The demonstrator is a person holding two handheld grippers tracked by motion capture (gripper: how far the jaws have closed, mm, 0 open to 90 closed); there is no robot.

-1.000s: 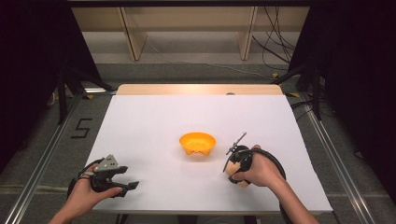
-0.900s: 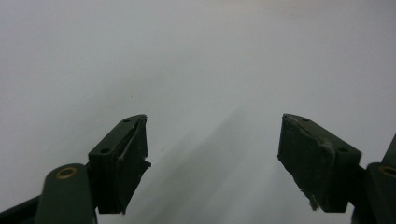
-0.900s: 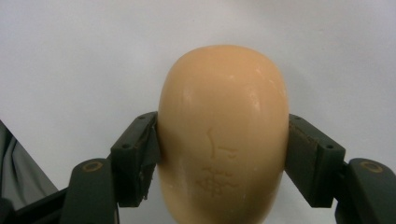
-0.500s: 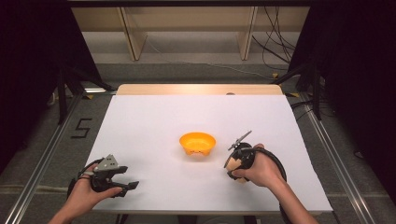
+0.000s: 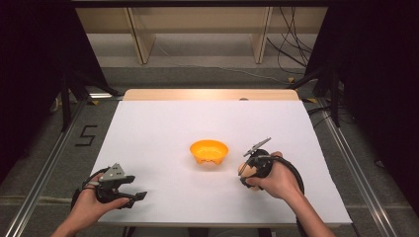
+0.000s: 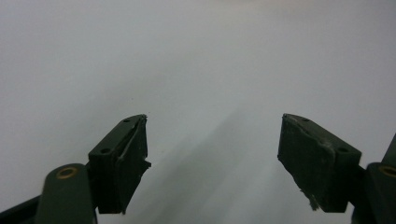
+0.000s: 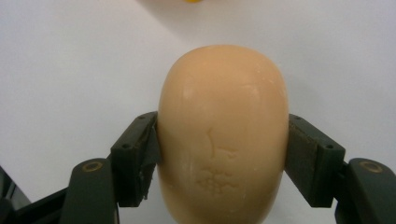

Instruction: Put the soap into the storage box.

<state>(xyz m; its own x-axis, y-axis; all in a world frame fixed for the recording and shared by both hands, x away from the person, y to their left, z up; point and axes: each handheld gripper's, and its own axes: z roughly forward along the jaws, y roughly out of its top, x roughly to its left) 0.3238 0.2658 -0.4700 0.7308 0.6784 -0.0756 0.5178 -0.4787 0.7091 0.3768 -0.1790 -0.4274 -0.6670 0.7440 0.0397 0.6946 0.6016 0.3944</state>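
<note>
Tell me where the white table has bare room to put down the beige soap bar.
The white table is bare behind the orange plastic bowl, and between bowl and left claw. It is crowded only at the right claw, which clamps the beige oval soap bar beside the bowl.

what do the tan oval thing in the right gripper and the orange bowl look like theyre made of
Tan oval bar: probably soap, matte and waxy, with a faint pressed mark and small dents on its face. Orange bowl: likely plastic, judging by its even bright colour and smooth, slightly glossy moulded rim, though glazed ceramic can't be ruled out.
</note>
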